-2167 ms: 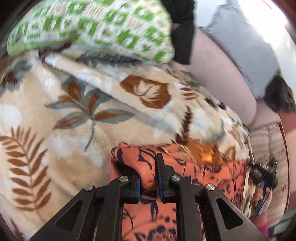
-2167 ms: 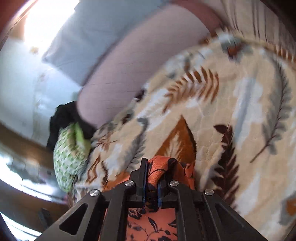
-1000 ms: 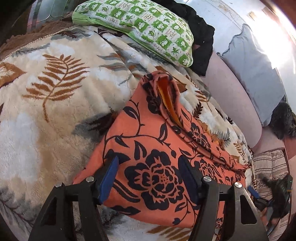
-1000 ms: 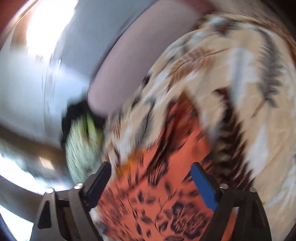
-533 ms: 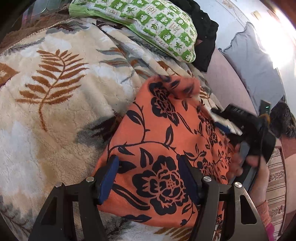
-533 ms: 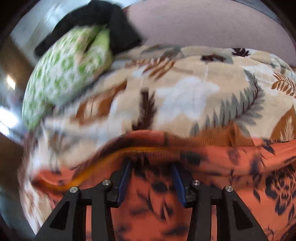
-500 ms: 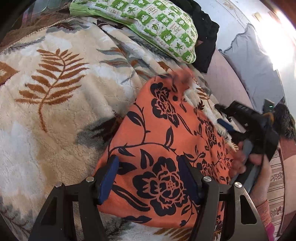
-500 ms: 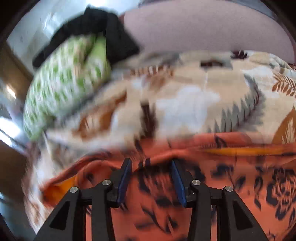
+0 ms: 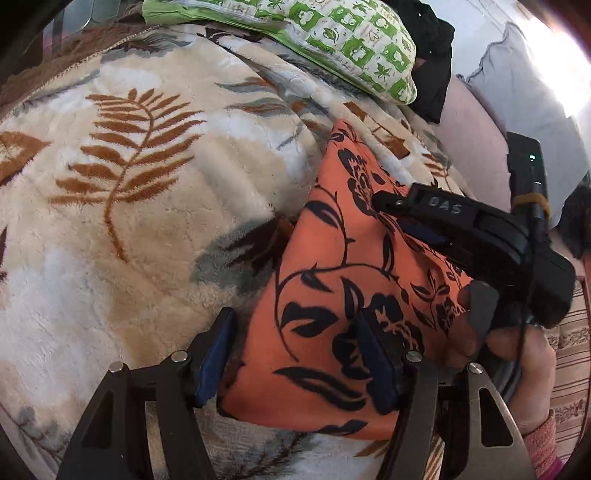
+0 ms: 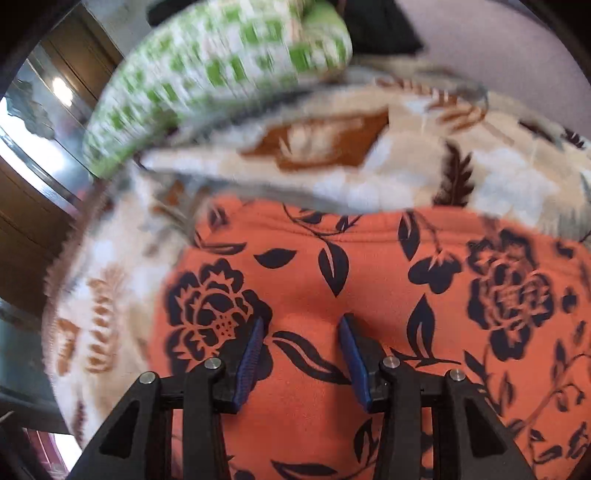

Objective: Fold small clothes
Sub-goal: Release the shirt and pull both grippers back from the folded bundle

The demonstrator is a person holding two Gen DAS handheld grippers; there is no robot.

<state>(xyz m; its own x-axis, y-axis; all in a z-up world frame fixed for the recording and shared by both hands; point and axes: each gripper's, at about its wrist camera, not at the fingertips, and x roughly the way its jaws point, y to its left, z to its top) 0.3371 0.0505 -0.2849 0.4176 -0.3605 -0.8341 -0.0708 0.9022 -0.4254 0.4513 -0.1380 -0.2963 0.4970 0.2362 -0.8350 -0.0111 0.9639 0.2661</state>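
Leaf-print blanket [image 9: 147, 192] covering bed, green-checked pillow [image 9: 332, 33] lying at far end. Orange floral garment [image 9: 332, 295] lying folded on blanket. Left gripper [image 9: 295, 354] hovering at near edge, jaws standing wide, pinching nothing. Right gripper [image 10: 301, 354] hovering over garment, jaws parted narrower, gripping nothing; person's hand [image 9: 517, 354] holding it.

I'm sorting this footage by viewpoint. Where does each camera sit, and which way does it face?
Left wrist: on the left gripper, looking down along its open fingers at the orange floral garment on the leaf-print blanket; the right gripper and the hand holding it show.
Right wrist: on the right gripper, angled down over the garment toward the green pillow; only its own fingers show.
Shared: garment, blanket, pillow.
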